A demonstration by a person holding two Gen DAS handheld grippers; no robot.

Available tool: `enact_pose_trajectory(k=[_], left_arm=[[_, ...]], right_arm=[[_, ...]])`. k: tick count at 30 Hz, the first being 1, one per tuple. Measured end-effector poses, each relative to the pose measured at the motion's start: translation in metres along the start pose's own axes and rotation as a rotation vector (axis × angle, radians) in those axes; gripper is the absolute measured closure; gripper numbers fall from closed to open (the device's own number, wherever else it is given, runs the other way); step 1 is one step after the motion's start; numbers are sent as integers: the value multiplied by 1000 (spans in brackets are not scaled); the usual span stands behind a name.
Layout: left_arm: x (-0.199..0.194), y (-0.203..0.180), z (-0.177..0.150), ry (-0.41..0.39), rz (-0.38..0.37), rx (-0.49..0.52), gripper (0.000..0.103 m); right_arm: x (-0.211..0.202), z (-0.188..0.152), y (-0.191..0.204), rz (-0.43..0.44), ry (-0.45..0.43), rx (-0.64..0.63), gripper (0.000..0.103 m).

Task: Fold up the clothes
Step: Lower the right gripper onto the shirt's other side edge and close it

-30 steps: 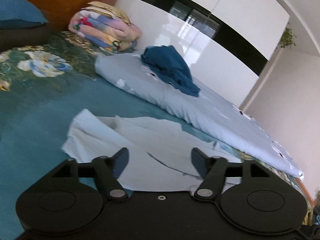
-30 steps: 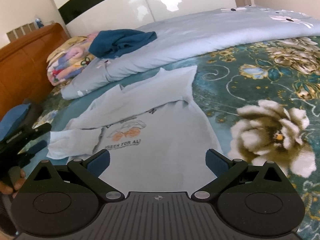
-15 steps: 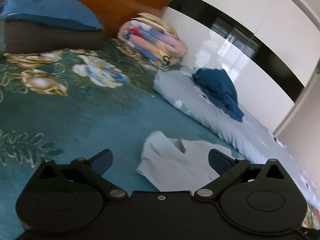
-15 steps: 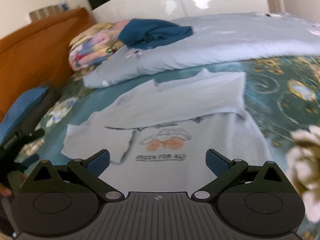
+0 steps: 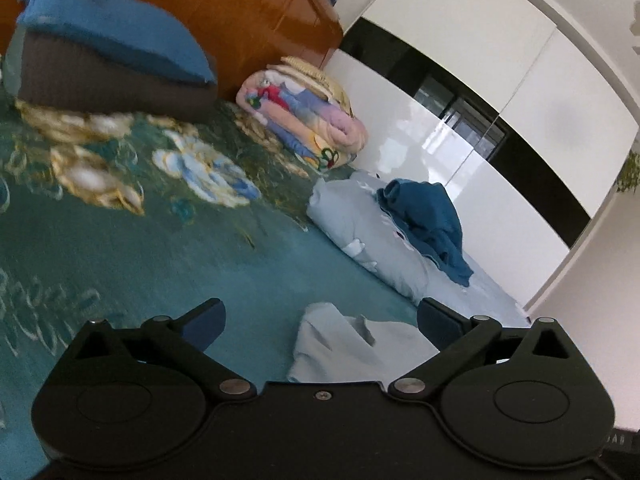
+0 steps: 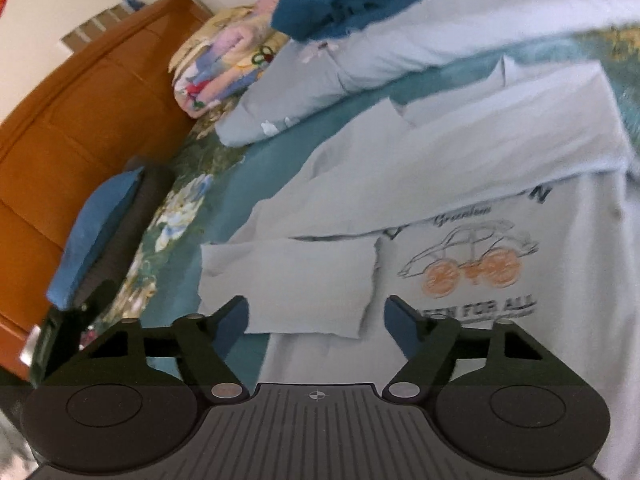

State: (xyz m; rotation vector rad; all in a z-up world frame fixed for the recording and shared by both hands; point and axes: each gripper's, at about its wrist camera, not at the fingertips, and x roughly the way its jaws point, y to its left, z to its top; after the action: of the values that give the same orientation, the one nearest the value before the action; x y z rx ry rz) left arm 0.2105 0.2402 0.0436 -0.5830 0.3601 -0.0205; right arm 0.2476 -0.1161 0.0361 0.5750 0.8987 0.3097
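A pale blue T-shirt (image 6: 460, 184) with a car print lies spread on the teal floral bedspread (image 5: 120, 248), its upper part folded over. Its left sleeve (image 6: 288, 280) lies flat just ahead of my right gripper (image 6: 316, 320), which is open and holds nothing. In the left wrist view only a corner of the T-shirt (image 5: 352, 344) shows, between the fingertips of my open left gripper (image 5: 320, 320), which sits above the bedspread left of the shirt.
A rolled light blue duvet (image 5: 368, 240) with a dark blue garment (image 5: 428, 216) on it lies along the far side. A folded colourful quilt (image 5: 304, 120) and a blue cushion on a brown pillow (image 5: 112, 60) rest against the wooden headboard (image 6: 60, 132).
The left gripper opened wider and swung left, off the shirt toward the headboard. The right gripper moved left and closer to the sleeve, its fingers narrowing somewhat.
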Motion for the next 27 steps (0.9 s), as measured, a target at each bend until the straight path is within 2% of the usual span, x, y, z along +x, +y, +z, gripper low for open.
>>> enact_pose_trajectory(k=[2,5,16,21,27], left_arm=[[0,-3,0,6,7,35,2],[2,-5,1,25,13,66,2],[6,-2,0,53,2,45,2],[7,0,-1,62,11,45,2],[7,-3,-2,67,10,58,2]], right_arm=[[7,2,-4,-1,18,38,45],[16,1,-11,-14,42,75,54],[35,-5,-21,32,76,183,58],[36,-8,-24,73,107,214,64],[40,-4,-26,70,71,250,64]])
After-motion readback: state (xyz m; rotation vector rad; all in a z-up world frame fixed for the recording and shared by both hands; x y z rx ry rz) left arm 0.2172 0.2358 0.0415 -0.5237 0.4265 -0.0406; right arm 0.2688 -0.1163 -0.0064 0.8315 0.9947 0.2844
